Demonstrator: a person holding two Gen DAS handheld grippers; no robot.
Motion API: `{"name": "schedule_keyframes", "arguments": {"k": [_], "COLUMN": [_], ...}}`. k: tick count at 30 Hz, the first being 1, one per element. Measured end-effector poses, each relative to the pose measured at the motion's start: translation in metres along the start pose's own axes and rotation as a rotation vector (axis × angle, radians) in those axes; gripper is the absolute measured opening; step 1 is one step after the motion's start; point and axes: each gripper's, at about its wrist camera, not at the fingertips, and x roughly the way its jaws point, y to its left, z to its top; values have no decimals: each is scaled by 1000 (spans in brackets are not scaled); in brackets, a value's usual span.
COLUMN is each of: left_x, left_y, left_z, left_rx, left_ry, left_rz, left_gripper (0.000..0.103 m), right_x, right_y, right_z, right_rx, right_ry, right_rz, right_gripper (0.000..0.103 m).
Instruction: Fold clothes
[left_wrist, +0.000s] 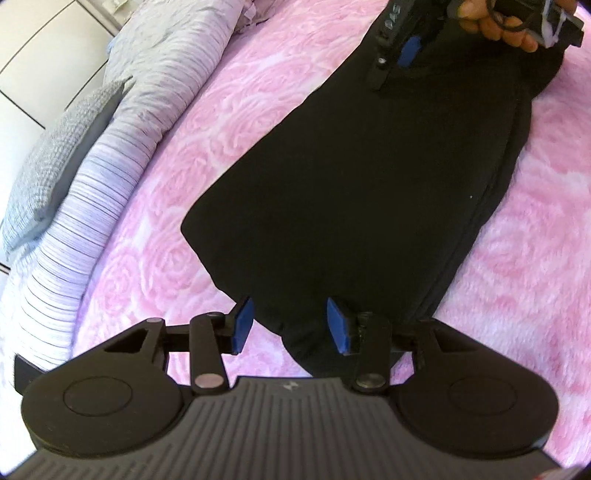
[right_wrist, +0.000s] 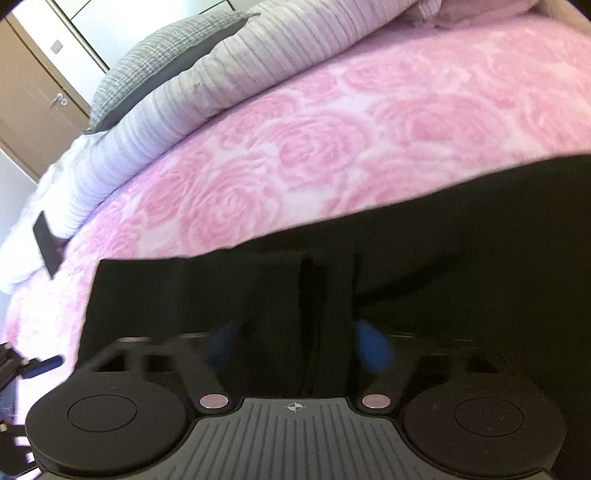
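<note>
1. A pink rose-patterned blanket (left_wrist: 258, 122) covers the bed and serves as the folding surface; striped white bedding (left_wrist: 110, 173) and a grey knitted pillow (left_wrist: 55, 162) are bunched along its far side.
2. The black garment (left_wrist: 369, 184), seemingly trousers already doubled lengthwise, lies as a long flat strip on the blanket, running from just under the left gripper away to the right gripper.
3. The left gripper (left_wrist: 290, 325) sits over the near end of the strip. Its blue pads (left_wrist: 243, 325) stand partly apart with cloth between them, but the pads do not look pressed on it, so I read it as not yet gripping.
4. The right gripper (right_wrist: 295, 347), held in a person's hand (left_wrist: 495, 22), is at the opposite end. In its own view a raised ridge of black cloth runs between the blurred blue pads, and the jaws look drawn in on it, pinching the fabric.
5. A dark flat object, perhaps a phone (right_wrist: 46, 240), lies at the blanket's edge, well apart from the garment.
6. Step in hand, as I judge it: taking hold of both ends before folding the strip across its length.
7. The next move calls for the left jaws to close on the near end, then one end to be carried over to meet the other, edges aligned and cloth kept taut to avoid creasing.
</note>
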Motion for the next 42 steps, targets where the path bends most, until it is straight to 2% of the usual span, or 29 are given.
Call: {"name": "schedule_keyframes", "arguments": {"k": [2, 5, 9, 12, 17, 19, 20, 21, 24, 29, 31, 33, 38, 42], "left_x": [2, 7, 18, 20, 7, 3, 1, -1, -5, -1, 6, 18, 57, 84], "left_y": [-1, -5, -11, -13, -4, 3, 7, 10, 16, 25, 27, 28, 34, 44], "left_z": [4, 12, 18, 19, 12, 8, 5, 2, -12, -41, -52, -63, -82, -82], "left_rx": [-1, 24, 36, 41, 70, 77, 85, 102, 220, 522, 658, 817, 1095, 1212], "left_ry": [-4, -21, -16, -6, -11, -13, -13, -13, -34, -103, -155, -210, -326, -431], "left_rz": [-7, -16, -27, -28, -18, -10, -7, -2, 24, 115, 150, 154, 143, 160], "left_gripper": [40, 40, 40, 40, 41, 41, 41, 41, 42, 44, 44, 44, 45, 45], "right_x": [-2, -23, -23, -10, -28, -43, -51, -58, -76, -88, -81, -72, -44, -11], "right_y": [-7, -2, -9, -14, -19, -14, -8, -2, 25, 104, 141, 174, 237, 277], "right_z": [7, 18, 31, 24, 15, 8, 3, -3, -26, -77, -103, -127, -163, -189], "right_rx": [34, -70, -102, -121, -110, -149, -180, -210, -297, -467, -544, -596, -608, -722], "right_ry": [3, -51, -75, -34, -57, -81, -92, -100, -110, -58, -38, -26, -44, -87], "right_rz": [20, 36, 30, 11, -86, -129, -158, -182, -225, -145, -114, -88, -146, -198], "right_gripper": [9, 6, 4, 5, 8, 32, 61, 79, 82, 82, 82, 82, 81, 81]}}
